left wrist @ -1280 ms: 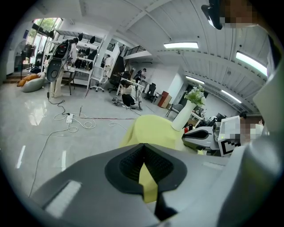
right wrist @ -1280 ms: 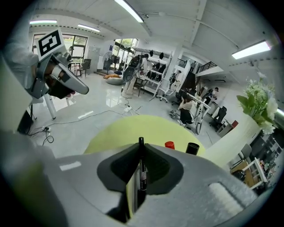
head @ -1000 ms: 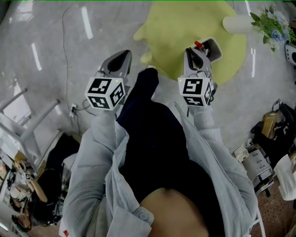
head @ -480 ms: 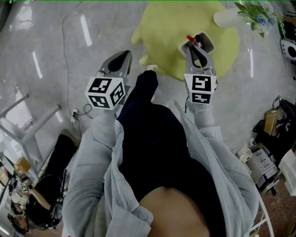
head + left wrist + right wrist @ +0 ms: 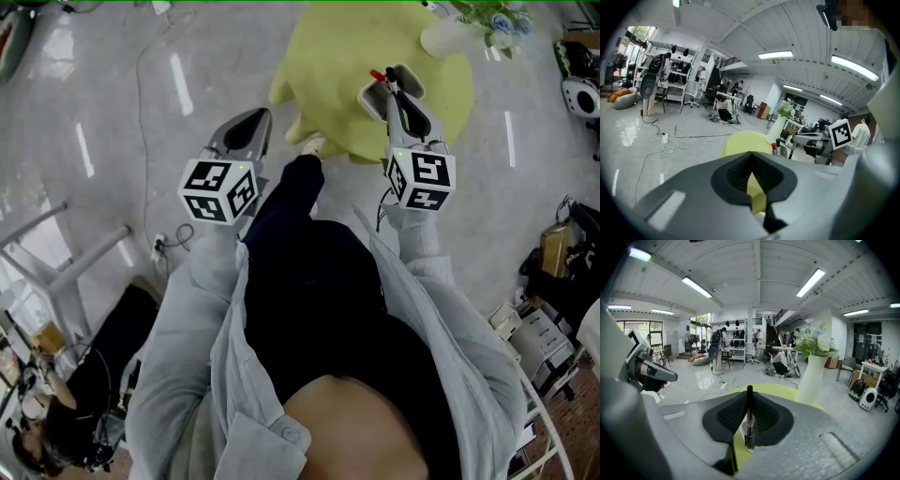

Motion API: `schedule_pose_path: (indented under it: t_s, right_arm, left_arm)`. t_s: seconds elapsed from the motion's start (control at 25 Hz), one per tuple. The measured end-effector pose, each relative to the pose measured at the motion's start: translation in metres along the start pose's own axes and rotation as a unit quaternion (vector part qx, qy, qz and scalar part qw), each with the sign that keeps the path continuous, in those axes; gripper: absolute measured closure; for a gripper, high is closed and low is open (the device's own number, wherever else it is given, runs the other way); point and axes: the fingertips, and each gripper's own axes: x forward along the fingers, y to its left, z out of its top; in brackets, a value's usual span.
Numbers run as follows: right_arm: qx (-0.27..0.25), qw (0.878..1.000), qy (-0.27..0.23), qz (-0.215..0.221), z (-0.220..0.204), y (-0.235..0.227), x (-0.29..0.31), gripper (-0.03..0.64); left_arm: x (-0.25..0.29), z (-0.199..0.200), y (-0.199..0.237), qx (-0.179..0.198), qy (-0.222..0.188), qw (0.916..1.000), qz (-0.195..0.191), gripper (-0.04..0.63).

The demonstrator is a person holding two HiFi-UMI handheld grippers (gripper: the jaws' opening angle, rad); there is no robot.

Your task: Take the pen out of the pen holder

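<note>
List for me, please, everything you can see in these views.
table: one, yellow-green, round, in front of the person.
pen holder: one, pale grey, on the table.
red-tipped pen: one, standing in the pen holder.
black pen: one, upright between the right gripper's jaws.
vase: one, white, holding flowers, at the table's far edge.
cables: several, pale, on the grey floor.
left gripper: one, grey, shut and empty, left of the table.
right gripper: one, grey, shut on the black pen, by the pen holder.
</note>
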Motion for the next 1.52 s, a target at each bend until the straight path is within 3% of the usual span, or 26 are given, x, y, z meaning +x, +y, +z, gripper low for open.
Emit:
schedule_pose_path:
  t_s: [0.32, 0.72, 0.96, 1.52]
  right_arm:
    - [0.077, 0.994, -0.073, -0.005, 0.042, 0.008, -0.055, 0.583]
    - [0.114, 0.984, -0.132, -0.025, 0.063, 0.014, -0.130, 0.583]
    - [0.145, 0.979, -0.140, -0.034, 0.054, 0.020, -0.173, 0.583]
    - [0.134, 0.984, -0.115, -0.023, 0.012, 0.042, -0.207, 0.583]
  left_arm:
    - [-0.036, 0.014, -0.023, 0.014, -0.020, 0.9996, -0.013, 0.578]
    - [-0.065, 0.025, -0.057, 0.041, -0.050, 0.9971, -0.041, 0.577]
    - [-0.088, 0.030, -0.076, 0.056, -0.070, 0.9943, -0.058, 0.577]
    - [-0.116, 0.016, -0.096, 0.073, -0.086, 0.9922, -0.054, 0.577]
